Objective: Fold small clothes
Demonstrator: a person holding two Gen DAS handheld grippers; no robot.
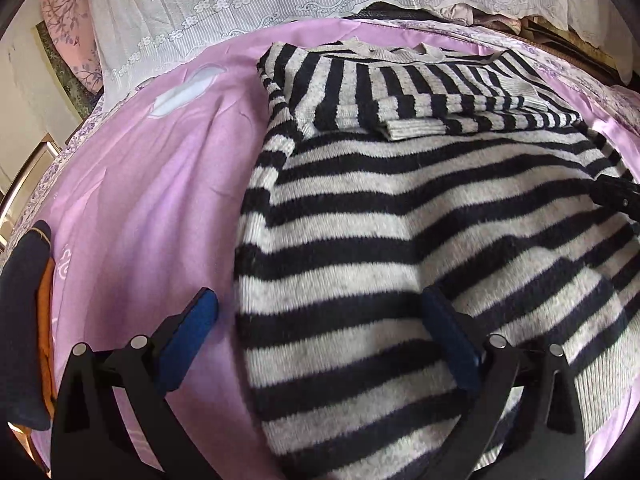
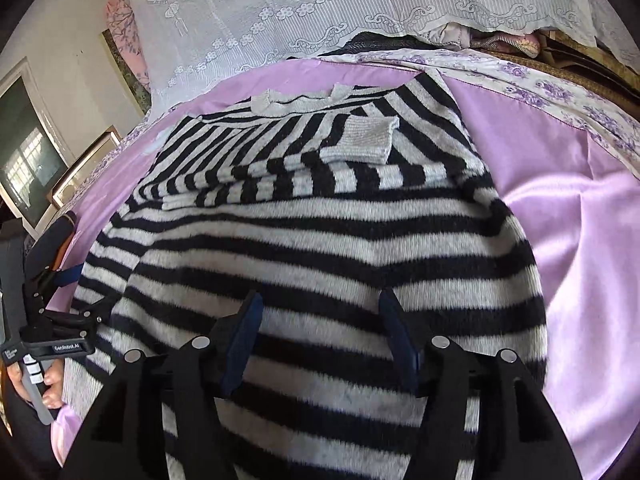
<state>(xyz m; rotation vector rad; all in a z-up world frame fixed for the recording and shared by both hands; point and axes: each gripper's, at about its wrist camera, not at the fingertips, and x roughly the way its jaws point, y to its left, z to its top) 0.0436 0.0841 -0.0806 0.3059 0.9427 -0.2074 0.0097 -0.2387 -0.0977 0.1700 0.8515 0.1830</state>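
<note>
A black-and-grey striped knit sweater (image 1: 400, 216) lies flat on a lilac bed sheet (image 1: 152, 184), neck end far, both sleeves folded across the upper part, one grey cuff (image 2: 360, 140) on top. My left gripper (image 1: 320, 312) is open, hovering over the sweater's near left edge, its left finger over the sheet. My right gripper (image 2: 320, 320) is open over the sweater's (image 2: 320, 232) lower middle, holding nothing. The left gripper (image 2: 68, 292) also shows at the left of the right wrist view, and part of the right gripper (image 1: 618, 196) shows at the right edge of the left wrist view.
White lace fabric (image 1: 248, 0) hangs along the far side of the bed. A flowered sheet border (image 2: 560, 92) runs at the far right. Dark and orange cloth (image 1: 28, 320) lies at the left edge. A window and frame (image 2: 28, 160) stand at far left.
</note>
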